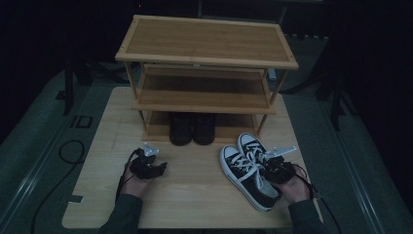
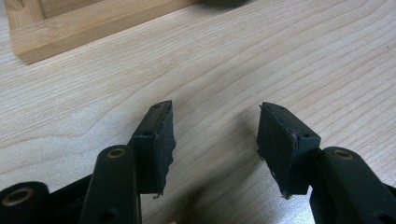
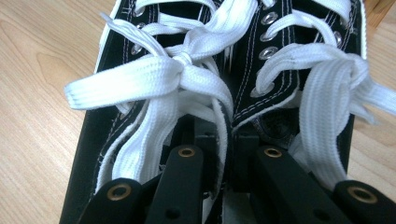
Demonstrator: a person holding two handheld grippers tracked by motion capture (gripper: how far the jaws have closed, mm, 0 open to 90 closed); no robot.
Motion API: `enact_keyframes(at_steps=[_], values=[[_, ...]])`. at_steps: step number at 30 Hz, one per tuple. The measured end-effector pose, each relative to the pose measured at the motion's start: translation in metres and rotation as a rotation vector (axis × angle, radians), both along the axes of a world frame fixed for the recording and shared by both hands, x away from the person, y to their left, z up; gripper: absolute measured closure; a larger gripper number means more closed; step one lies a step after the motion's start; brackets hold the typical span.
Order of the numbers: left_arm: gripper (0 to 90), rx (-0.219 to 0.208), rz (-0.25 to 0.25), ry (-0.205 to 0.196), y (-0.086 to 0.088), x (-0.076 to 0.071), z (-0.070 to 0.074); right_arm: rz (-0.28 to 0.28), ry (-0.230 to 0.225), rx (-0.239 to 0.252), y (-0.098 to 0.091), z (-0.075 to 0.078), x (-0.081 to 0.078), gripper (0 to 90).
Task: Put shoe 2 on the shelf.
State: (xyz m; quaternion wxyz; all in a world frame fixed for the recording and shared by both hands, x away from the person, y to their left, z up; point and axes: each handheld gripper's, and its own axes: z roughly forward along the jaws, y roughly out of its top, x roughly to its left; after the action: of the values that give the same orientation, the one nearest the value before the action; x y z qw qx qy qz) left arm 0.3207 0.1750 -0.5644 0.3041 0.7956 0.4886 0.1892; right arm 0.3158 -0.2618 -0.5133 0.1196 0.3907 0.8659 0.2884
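Sneakers, black with white laces [image 1: 248, 170]: two, set as one pair.
Boots, black [image 1: 192, 128]: two, on the bottom shelf.
Shoe rack, wooden [image 1: 207, 46]: one, three shelves counted.
Grippers: two, left gripper [image 1: 148, 168] and right gripper [image 1: 278, 168].
Table [image 1: 195, 195]: one.

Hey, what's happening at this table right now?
A person is tidying shoes at a wooden shoe rack on the table. The right gripper has its jaws pinched on the adjoining inner sides of a pair of black-and-white sneakers, which lie on the table in front of the rack. The left gripper hangs open over bare tabletop, holding nothing. A pair of black shoes already sits on the rack's bottom shelf.
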Motion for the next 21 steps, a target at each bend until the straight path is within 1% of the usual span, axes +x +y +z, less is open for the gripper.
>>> enact_keyframes(at_steps=[6,9,10,15,20,21], values=[[46.6,0.0,0.0,0.0,0.0,0.0,0.0,0.005,-0.027,0.01,0.0,0.002,0.0,85.5],[46.6,0.0,0.0,0.0,0.0,0.0,0.0,0.009,-0.025,0.009,0.0,0.005,-0.001,85.5],[46.6,0.0,0.0,0.0,0.0,0.0,0.0,0.026,-0.025,0.011,0.0,0.009,0.0,85.4],[46.6,0.0,-0.001,0.0,0.0,0.0,0.0,0.054,-0.027,0.016,-0.001,0.019,0.0,85.3],[46.7,0.0,-0.001,0.0,0.0,0.0,0.0,0.086,-0.036,-0.006,0.001,0.031,0.001,85.3],[46.6,0.0,-0.001,0.0,0.0,0.0,0.0,0.086,-0.036,-0.006,0.001,0.031,0.001,85.3]])
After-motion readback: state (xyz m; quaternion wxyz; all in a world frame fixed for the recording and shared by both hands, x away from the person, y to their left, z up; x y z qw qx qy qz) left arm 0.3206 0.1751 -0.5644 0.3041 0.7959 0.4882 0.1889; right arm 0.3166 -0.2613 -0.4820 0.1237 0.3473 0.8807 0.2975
